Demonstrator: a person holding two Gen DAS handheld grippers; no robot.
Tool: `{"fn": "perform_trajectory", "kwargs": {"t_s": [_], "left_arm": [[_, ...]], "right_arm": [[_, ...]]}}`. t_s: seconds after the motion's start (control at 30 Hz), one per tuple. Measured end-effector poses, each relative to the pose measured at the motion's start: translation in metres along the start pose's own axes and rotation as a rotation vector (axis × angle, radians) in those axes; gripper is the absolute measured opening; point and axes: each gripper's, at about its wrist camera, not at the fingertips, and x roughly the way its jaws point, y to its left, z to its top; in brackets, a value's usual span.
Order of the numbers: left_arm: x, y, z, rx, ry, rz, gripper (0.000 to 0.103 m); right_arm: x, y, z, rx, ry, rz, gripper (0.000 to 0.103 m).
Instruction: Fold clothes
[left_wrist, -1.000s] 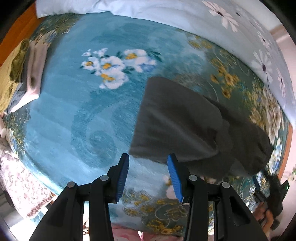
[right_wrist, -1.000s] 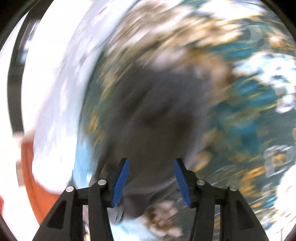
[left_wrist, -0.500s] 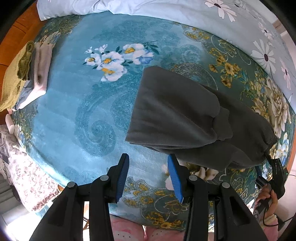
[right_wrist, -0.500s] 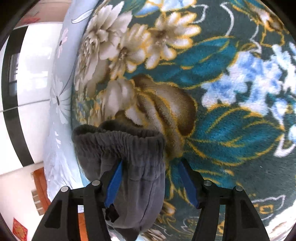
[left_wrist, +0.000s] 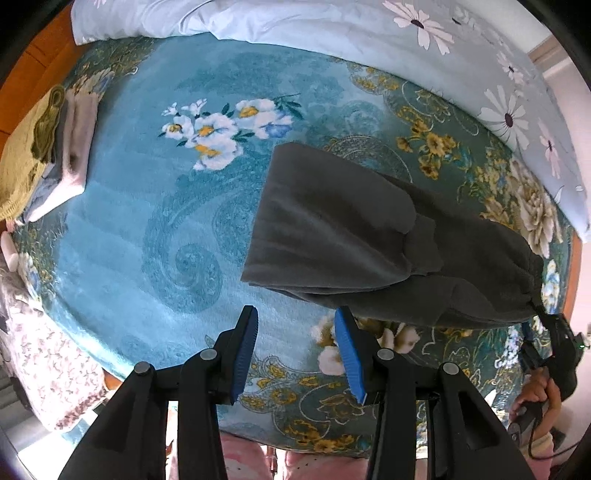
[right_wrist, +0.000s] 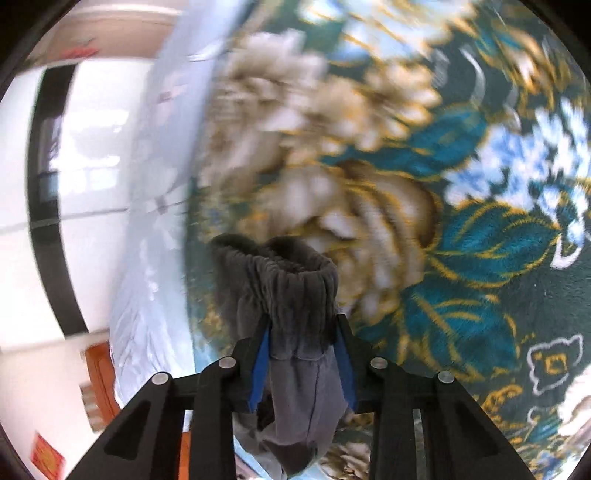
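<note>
Dark grey trousers (left_wrist: 362, 236) lie folded over on the teal flowered blanket (left_wrist: 155, 229), right of centre in the left wrist view. My left gripper (left_wrist: 295, 325) hovers open just in front of their near edge, nothing between its blue pads. At the far right of that view my right gripper (left_wrist: 535, 321) pinches the trousers' end, with a hand (left_wrist: 535, 402) on its handle. In the right wrist view my right gripper (right_wrist: 301, 332) is shut on the gathered elastic waistband (right_wrist: 291, 273), which bunches up between the blue pads; the cloth hangs down behind them.
A stack of folded clothes (left_wrist: 48, 147), olive on top with pink and grey beneath, sits at the blanket's left edge. A pale blue duvet with daisies (left_wrist: 406, 33) runs along the far side. An orange wooden bed frame (left_wrist: 33, 55) shows at the upper left.
My right gripper has closed on the waistband, which lay loose between its open pads before. The left gripper has backed off slightly and stays open; the trousers have barely shifted.
</note>
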Motion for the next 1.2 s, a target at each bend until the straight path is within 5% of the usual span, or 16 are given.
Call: {"fn": "perform_trajectory", "kwargs": {"t_s": [0.2, 0.5, 0.73, 0.93, 1.03, 1.2], "left_arm": [[0.003, 0.046, -0.011, -0.035, 0.005, -0.064, 0.044], [0.010, 0.160, 0.006, -0.110, -0.002, -0.130, 0.044], [0.007, 0.251, 0.023, -0.197, -0.024, -0.127, 0.044], [0.015, 0.287, 0.039, -0.249, -0.003, -0.108, 0.044], [0.023, 0.282, 0.044, -0.245, 0.017, -0.113, 0.044], [0.043, 0.247, 0.048, -0.210, 0.063, -0.137, 0.044]], "right_arm": [[-0.041, 0.106, -0.064, -0.381, -0.090, -0.043, 0.034], [-0.014, 0.244, -0.260, -1.044, -0.118, -0.205, 0.034], [0.082, 0.267, -0.377, -1.355, -0.070, -0.420, 0.034], [0.146, 0.249, -0.434, -1.575, -0.018, -0.600, 0.038], [0.149, 0.241, -0.438, -1.573, 0.032, -0.584, 0.048], [0.130, 0.238, -0.422, -1.491, 0.132, -0.459, 0.050]]}}
